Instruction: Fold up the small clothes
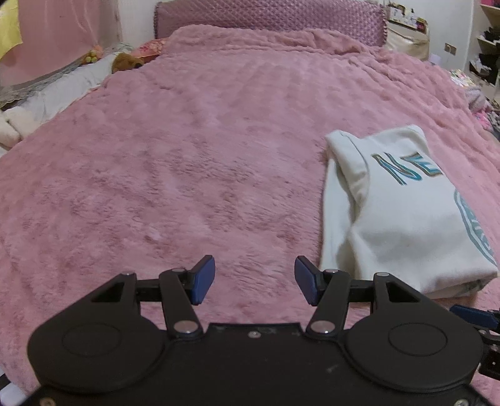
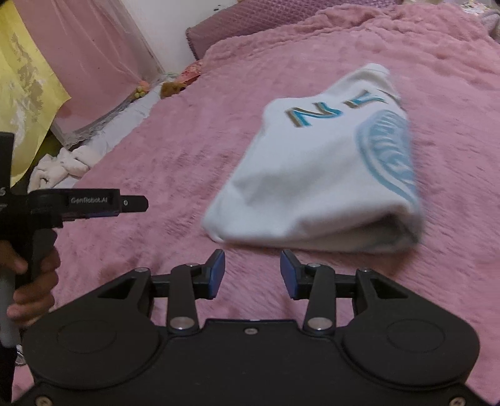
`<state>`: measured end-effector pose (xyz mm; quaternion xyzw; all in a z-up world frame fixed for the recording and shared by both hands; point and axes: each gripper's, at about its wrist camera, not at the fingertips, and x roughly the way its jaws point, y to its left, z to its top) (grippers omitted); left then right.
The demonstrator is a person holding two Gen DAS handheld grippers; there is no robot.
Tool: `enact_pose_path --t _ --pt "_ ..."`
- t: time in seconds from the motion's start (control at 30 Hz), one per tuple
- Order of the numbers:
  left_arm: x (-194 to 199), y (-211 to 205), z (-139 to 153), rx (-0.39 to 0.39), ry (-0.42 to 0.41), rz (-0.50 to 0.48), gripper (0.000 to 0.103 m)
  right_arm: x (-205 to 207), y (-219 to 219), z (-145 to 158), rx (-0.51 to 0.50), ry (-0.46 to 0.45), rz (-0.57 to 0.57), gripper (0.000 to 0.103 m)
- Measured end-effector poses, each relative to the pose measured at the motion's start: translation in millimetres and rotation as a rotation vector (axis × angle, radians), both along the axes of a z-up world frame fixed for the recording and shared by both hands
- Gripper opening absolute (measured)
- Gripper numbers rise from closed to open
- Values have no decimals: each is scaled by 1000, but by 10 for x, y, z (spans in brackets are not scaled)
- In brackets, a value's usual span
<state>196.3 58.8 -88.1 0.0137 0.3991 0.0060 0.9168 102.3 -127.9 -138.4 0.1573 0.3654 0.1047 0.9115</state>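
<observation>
A white sweatshirt [image 1: 403, 215] with teal letters lies folded into a thick bundle on the pink fluffy blanket [image 1: 193, 156]. In the left wrist view it rests to the right of my left gripper [image 1: 254, 279], which is open and holds nothing. In the right wrist view the sweatshirt [image 2: 322, 168] lies just beyond and right of my right gripper [image 2: 252, 274], also open and empty, a short way from the bundle's near edge. The left gripper [image 2: 134, 203] shows side-on at the left edge, held by a hand [image 2: 34, 281].
The pink blanket [image 2: 175, 150] covers a wide bed with a quilted headboard [image 1: 268, 15] at the far end. Pillows and a brown plush toy [image 1: 125, 61] lie along the left side. Shelves [image 1: 487, 47] with clutter stand at the far right.
</observation>
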Motion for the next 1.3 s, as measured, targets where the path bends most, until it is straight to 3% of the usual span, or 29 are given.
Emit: enact_pose_path --t 0.1,0.2,0.4,0.63,0.7,0.73,0.8,0.97,1.0,1.07,1.13,1.3 --pt "25 -150 -85 -10 13 -26 58 -161 -195 -3 -10 -1 -18 37" --pt "77 -359 -195 -18 33 -65 58 -300 -378 38 -49 -26 -52 48" --pt "327 -691 -469 -74 85 -114 58 -321 -737 10 -131 -56 -138 48" --pt "562 -830 -693 -108 130 -144 56 -191 -916 -217 -119 -7 -151 49" --pt "550 -817 -716 -128 116 -151 51 -148 -887 -218 -141 -19 -144 49" --pt "535 -807 -709 -126 107 -153 40 -133 -874 -215 -151 -26 -138 49" --pt "496 -772 -667 -110 89 -157 7 -100 -832 -206 -171 -47 -129 49" --pt "466 -623 -595 -162 77 -129 6 51 -691 -197 -238 -95 -94 48" --pt "444 -636 -587 -151 71 -131 6 86 -668 -195 -263 -107 -104 47" --pt "417 -662 -575 -124 57 -131 6 165 -638 -201 -339 -97 -153 28" --pt "387 -659 -528 -104 26 -123 7 178 -641 -185 -347 -90 -151 13" --pt "383 -587 -460 -28 -12 -26 7 43 -449 -109 -375 -172 -32 12"
